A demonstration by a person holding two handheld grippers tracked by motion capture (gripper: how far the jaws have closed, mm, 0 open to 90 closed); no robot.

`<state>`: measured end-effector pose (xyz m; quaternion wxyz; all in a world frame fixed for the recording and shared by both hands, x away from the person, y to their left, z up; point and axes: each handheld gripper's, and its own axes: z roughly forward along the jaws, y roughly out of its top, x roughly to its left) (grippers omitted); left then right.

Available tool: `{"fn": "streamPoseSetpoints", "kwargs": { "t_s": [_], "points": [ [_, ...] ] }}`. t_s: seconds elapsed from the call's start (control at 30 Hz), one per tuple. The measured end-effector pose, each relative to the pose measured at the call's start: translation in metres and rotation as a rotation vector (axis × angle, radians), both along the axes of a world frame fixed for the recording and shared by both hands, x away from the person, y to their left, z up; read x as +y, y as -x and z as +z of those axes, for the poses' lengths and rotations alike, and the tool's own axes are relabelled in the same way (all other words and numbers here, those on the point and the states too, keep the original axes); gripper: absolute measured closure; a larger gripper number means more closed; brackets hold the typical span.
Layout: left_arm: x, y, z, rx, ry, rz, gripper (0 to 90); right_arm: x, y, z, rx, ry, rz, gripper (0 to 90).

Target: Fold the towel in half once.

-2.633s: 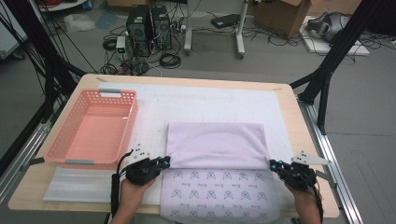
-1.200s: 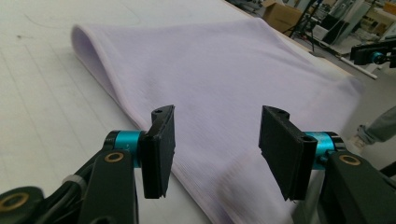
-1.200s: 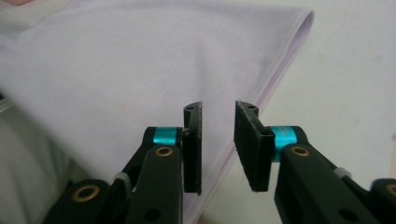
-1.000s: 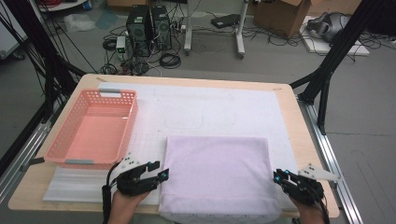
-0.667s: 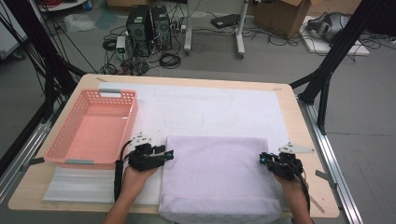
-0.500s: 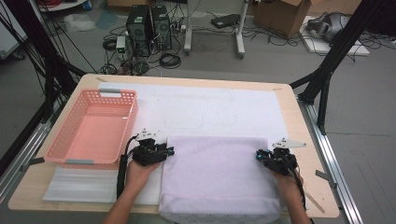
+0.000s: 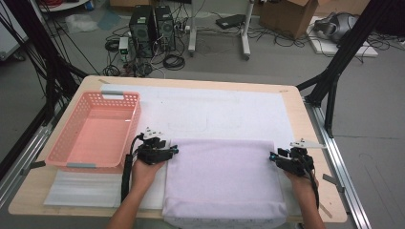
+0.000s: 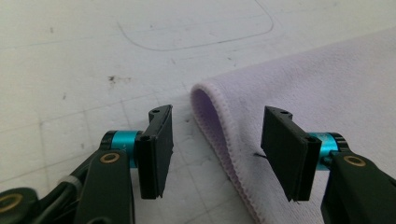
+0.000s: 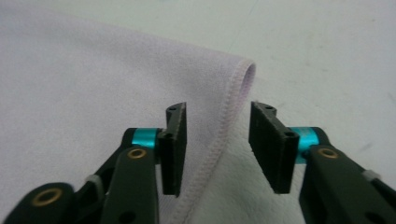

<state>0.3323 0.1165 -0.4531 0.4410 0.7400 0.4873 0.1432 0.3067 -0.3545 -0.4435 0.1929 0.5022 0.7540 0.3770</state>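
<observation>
A person is folding a lilac towel on the worktop; it's lying doubled over w/ the fold at the far edge, near edge hanging off the front, likely ready for another fold. Left tongs & right tongs are each straddling a far corner hem, jaws partly apart, having just been opening, gripping nothing. A pink basket is waiting at left

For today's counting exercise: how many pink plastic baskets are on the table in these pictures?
1. The pink basket sits at the table's left side, beside the folded lilac cloth and just beyond the left gripper. Nothing suggests another hidden one.
</observation>
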Motion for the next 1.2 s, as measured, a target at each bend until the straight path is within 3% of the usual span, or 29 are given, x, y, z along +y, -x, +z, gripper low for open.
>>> {"fn": "streamPoseSetpoints", "kwargs": {
  "t_s": [0.03,0.1,0.17,0.27,0.3,0.4,0.43,0.57,0.67,0.87,0.93,1.03,1.2],
  "points": [
    [-0.001,0.000,0.000,0.001,0.001,-0.031,45.7,0.002,-0.003,-0.001,0.012,0.008,0.008,52.3],
    [-0.007,0.003,0.000,-0.018,-0.040,-0.071,53.9,0.008,-0.006,-0.004,0.028,0.021,0.012,50.7],
    [-0.013,0.005,0.001,-0.039,-0.099,-0.063,62.8,0.009,-0.006,-0.005,0.026,0.030,0.009,53.6],
    [-0.010,0.003,0.000,0.005,-0.024,-0.048,82.5,0.005,-0.004,-0.004,0.037,-0.012,0.022,75.0],
    [-0.012,0.004,0.000,-0.004,-0.037,-0.053,84.6,0.005,-0.004,-0.004,0.039,-0.017,0.025,78.8],
    [-0.010,0.003,0.000,0.004,-0.031,-0.061,86.1,0.010,-0.002,-0.003,0.032,0.011,0.045,85.3],
    [-0.009,0.002,0.000,0.016,-0.006,-0.050,86.2,0.010,-0.003,-0.002,0.035,0.012,0.049,85.6],
    [-0.004,-0.004,0.001,0.001,0.054,-0.012,86.3,0.009,-0.008,0.003,0.016,0.032,0.074,86.2],
    [-0.004,-0.015,0.007,-0.003,0.039,-0.016,86.4,0.009,-0.016,0.011,-0.014,0.027,0.071,86.3],
    [-0.001,-0.051,0.031,-0.040,0.054,0.027,86.3,0.009,-0.044,0.024,-0.057,0.012,0.046,86.3],
    [-0.001,-0.065,0.035,-0.050,0.053,0.033,86.2,0.009,-0.056,0.027,-0.065,-0.004,0.037,86.2],
    [-0.001,-0.083,0.037,-0.070,0.044,0.031,86.2,0.012,-0.075,0.030,-0.072,0.019,0.035,86.2],
    [0.002,-0.108,0.041,-0.054,0.040,0.032,86.1,0.015,-0.102,0.031,-0.068,0.018,0.027,86.1]
  ]
}}
